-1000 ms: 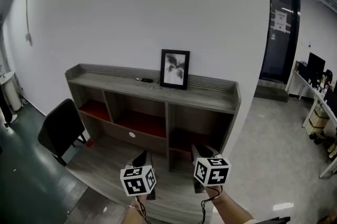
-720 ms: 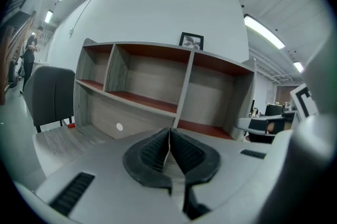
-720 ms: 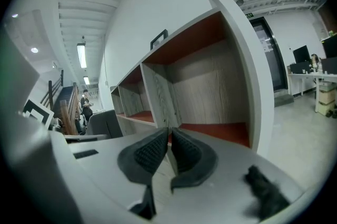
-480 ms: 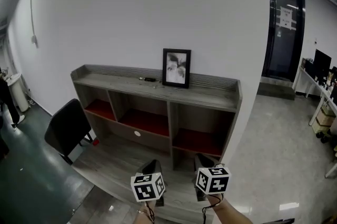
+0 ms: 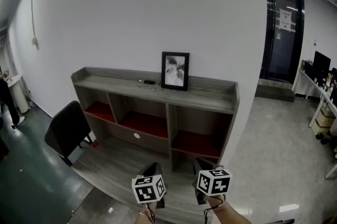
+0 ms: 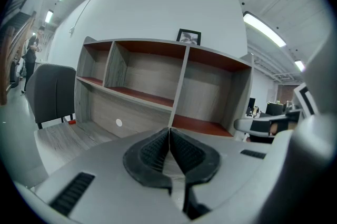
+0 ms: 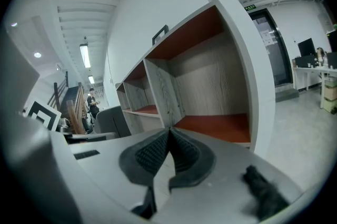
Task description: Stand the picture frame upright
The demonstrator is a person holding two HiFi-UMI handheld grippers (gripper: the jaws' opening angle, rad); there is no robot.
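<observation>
While you hold both tools low at the bottom edge of the head view, neither one has anything in it. Your left gripper (image 5: 153,168), grey with black ribbed pads and a marker cube, has its pads pressed together at the tips, nothing between. Your right gripper (image 5: 200,163), same build, is just beside it, pads also pressed together and empty. Both point forward at the furniture and are well apart from it.

Under them lies a pale grey wood-grain floor panel (image 5: 113,161). To the left on it stands a black padded chair (image 5: 65,131), near the unit's left end.

Beyond that is the grey wood-grain shelf unit with red-lined open compartments (image 5: 169,126), set against the white wall (image 5: 147,7). Three compartments show along its upper row, and a ribbed low rail runs along the back of its top.

On the top board, left of the frame and near it, lies a small dark elongated object (image 5: 147,81), too small to identify.

The black rectangular picture frame with a black-and-white print (image 5: 175,70) stands upright on the top board, right of the middle, at the back rail by the wall. Can't tell whether it touches the wall. From the left gripper view only its upper part pokes above the top board.

Far right, a dark tall doorway (image 5: 285,28) with a green sign above.
</observation>
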